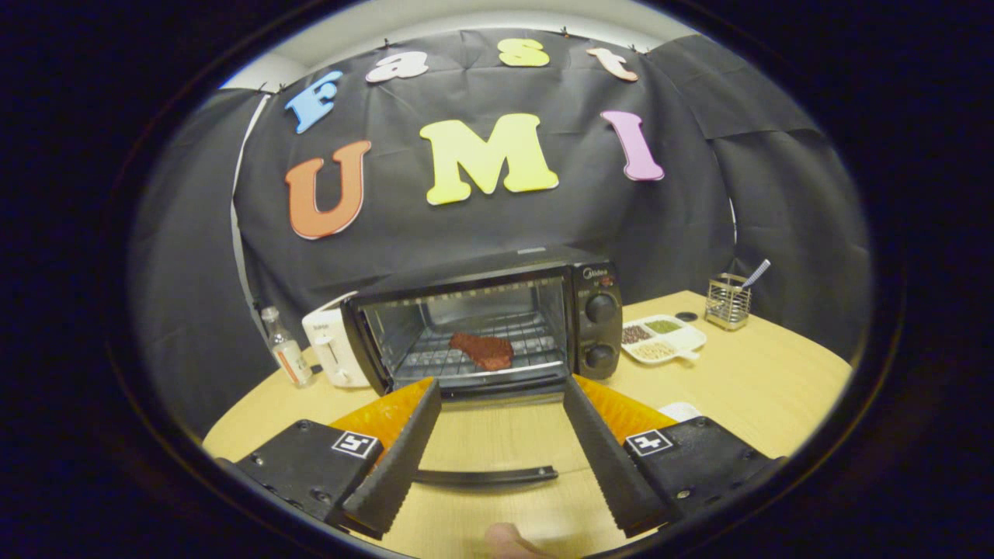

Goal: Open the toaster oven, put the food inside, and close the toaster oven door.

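The black toaster oven [543, 268] stands on the wooden table [769, 380] with its door [497, 439] folded down flat toward me. A reddish-brown piece of meat [482, 350] lies on the wire rack [435, 361] inside the cavity. My gripper [503, 387] is open, with its fingers [396, 458] spread wide on either side of the lowered door. The fingertips stop just short of the oven's mouth. Nothing is between the fingers except the door and its black handle bar [485, 475].
A white toaster [334, 353] and a small bottle [289, 355] stand left of the oven. On its right are a white divided dish [665, 339] of beans and a metal caddy [728, 301]. A person's fingertip [503, 537] shows below the door handle.
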Demonstrator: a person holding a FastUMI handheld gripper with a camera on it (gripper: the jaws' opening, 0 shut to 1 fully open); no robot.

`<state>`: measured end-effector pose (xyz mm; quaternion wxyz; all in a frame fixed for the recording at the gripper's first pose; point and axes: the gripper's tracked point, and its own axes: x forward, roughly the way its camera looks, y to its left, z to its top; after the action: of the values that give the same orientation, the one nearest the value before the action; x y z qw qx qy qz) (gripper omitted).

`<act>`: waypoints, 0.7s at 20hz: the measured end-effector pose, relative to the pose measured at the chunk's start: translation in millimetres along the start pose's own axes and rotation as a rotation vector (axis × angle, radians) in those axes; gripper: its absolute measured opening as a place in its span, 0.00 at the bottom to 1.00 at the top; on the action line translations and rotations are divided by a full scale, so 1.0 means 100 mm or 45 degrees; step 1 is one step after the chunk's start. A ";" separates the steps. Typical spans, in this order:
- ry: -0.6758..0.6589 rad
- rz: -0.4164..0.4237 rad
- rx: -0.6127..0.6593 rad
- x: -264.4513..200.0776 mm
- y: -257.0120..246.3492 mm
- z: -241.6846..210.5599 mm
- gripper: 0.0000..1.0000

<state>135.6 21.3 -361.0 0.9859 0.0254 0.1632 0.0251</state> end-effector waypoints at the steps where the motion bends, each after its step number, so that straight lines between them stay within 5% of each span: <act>1: 0.036 -0.006 -0.024 -0.02 0.00 -0.11 1.00; 14: 0.398 0.047 -0.115 0.01 0.27 -1.18 1.00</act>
<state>96.9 53.2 -471.6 0.9480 -0.0203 0.3130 0.0542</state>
